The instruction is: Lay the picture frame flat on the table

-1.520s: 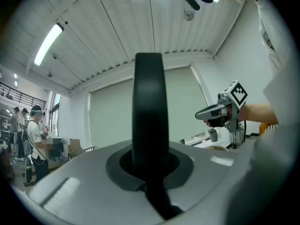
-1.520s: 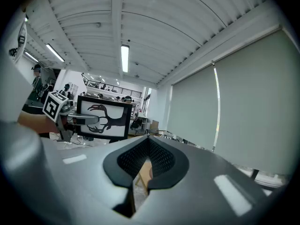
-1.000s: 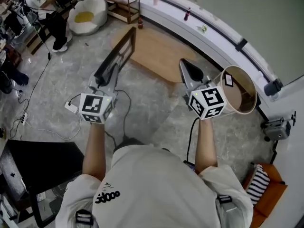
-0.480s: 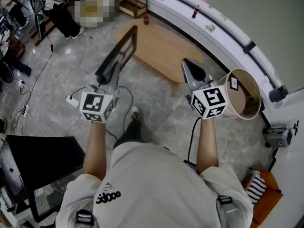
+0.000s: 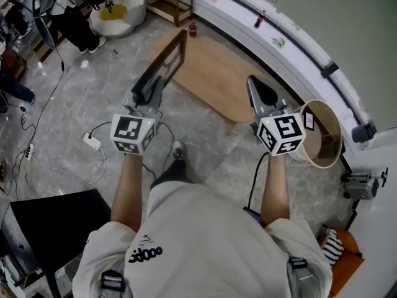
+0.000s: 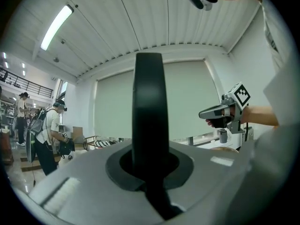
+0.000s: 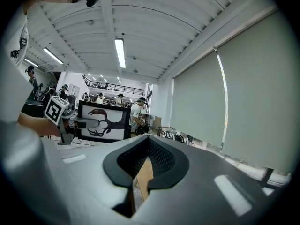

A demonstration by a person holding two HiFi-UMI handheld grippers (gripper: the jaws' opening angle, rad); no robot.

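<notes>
Nearest: person in a white T-shirt (image 5: 205,228), both forearms stretched fwd. The left claw (image 5: 146,98) is clamped tight on the lower edge of the black-rimmed rectangular picture frame (image 5: 166,62). In the left gripper view the frame's dark edge stands upright btwn the jaws and fills the gap.

The frame is up in the air, on edge, seen almost edge-on from the head view and slanting away from the person. Its far end reaches the near-left corner of the low light-brown wooden tabletop (image 5: 214,73). It's not lying flat there; can't tell if it touches. The right gripper view shows the frame's face: a black antlered animal shape on white.

The right claw (image 5: 253,84) is about level w/ the left one and well apart from the frame. Its jaws are drawn together to a thin slit w/ nothing held; only tan wood shows through the slit. Just right of it is a tan open-topped cylindrical basket (image 5: 322,132).

Below is a grey marbled floor (image 5: 205,141). A white power strip (image 5: 93,140) w/ cable lies on it, left of the left claw.

Beyond the tabletop a long white curved ledge (image 5: 291,48) runs along the wall, w/ a small dark bottle (image 5: 260,18) on it. Far left is a white round cushion (image 5: 121,11) w/ a yellow patch, and other people stand near it.
</notes>
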